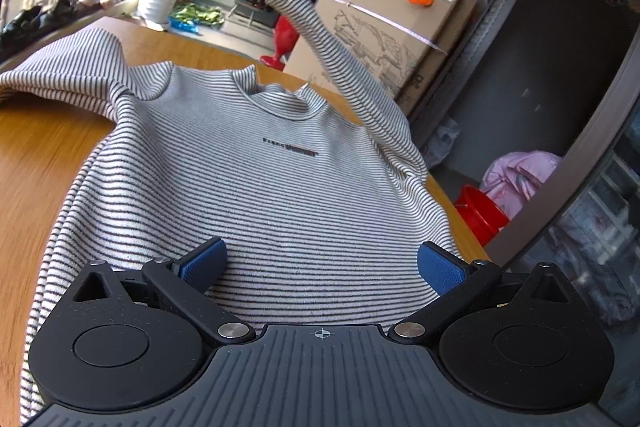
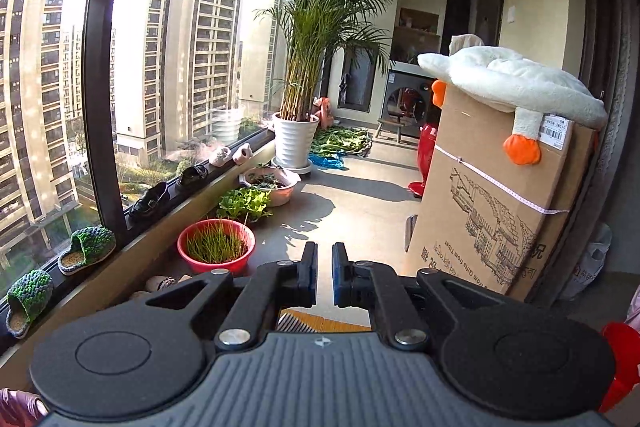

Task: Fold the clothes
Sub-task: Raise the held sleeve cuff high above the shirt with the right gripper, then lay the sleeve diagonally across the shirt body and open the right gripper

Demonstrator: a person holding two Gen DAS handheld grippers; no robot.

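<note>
We log the grey-and-white striped knit sweater (image 1: 256, 187) lying collar-away directly ahead of our wide-open left gripper (image 1: 320, 263), while our right gripper (image 2: 325, 269), nearly closed and empty, points off toward the balcony.

Daylight scene, bright. Sun enters through the window (image 2: 52, 115) at left, which is overexposed near its top in both views. The palm (image 2: 320, 27) casts a hard-edged shadow on the floor (image 2: 352, 203). The table (image 1: 36, 155) glows warm, with motion blur at its left. The shirt (image 1: 256, 195) is evenly lit and sharp in the middle. Fisheye distortion bends window frames and the box (image 2: 492, 211); the right-hand recesses stay dim.
</note>
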